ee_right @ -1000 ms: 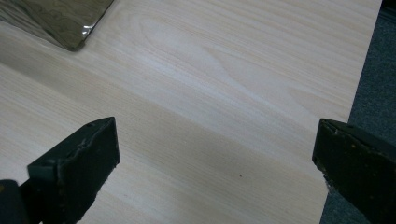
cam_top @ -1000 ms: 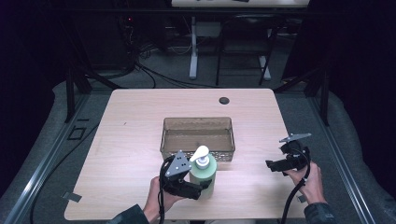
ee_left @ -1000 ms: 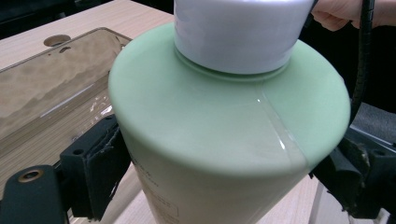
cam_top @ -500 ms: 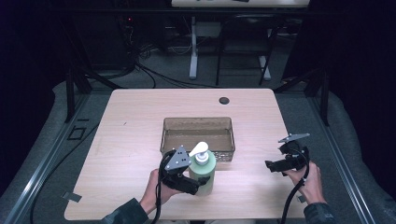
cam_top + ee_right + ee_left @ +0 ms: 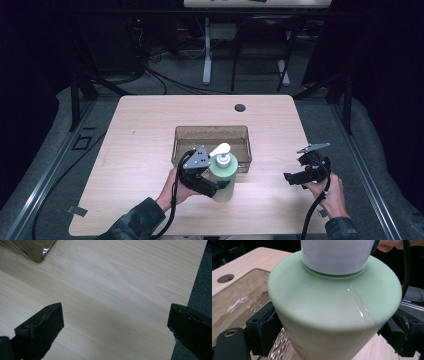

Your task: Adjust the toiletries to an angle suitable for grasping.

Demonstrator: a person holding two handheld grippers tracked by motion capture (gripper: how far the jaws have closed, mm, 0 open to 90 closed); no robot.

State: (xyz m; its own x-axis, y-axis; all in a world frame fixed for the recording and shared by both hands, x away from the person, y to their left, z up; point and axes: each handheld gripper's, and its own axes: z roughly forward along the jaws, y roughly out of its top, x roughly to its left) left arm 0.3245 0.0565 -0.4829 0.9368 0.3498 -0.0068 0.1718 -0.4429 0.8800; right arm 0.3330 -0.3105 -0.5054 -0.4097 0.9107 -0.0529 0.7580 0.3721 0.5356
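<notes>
Nearest the person's edge of the counter (image 5: 150,200), the left hand (image 5: 172,190) came in from below, dark sleeve at the forearm, carrying the left gripper (image 5: 212,186). Its jaws were clamped on the pale green pump bottle (image 5: 223,175), one black pad pressed to each side of the body, as the left gripper view made plain (image 5: 332,315). The bottle stood upright near the counter's front, white pump head (image 5: 220,149) on top with the nozzle pointing away to the left; whether its base rested on the wood or hung just above it, I could not tell. Off to the right, well apart from the bottle, the right hand (image 5: 327,192) held the right gripper (image 5: 292,178) near the counter's right edge, jaws spread wide with nothing between them but bare wood, seen in the right gripper view (image 5: 115,322). Just behind the bottle sat a clear brownish bin (image 5: 212,131), rectangular and open-topped, its front wall close to the bottle; its corner showed at the top left of the right gripper view (image 5: 32,250). Farther back, near the far edge, was a small dark round hole (image 5: 240,107) in the counter top. Beyond the counter, table legs and cables stood on the dark floor.
</notes>
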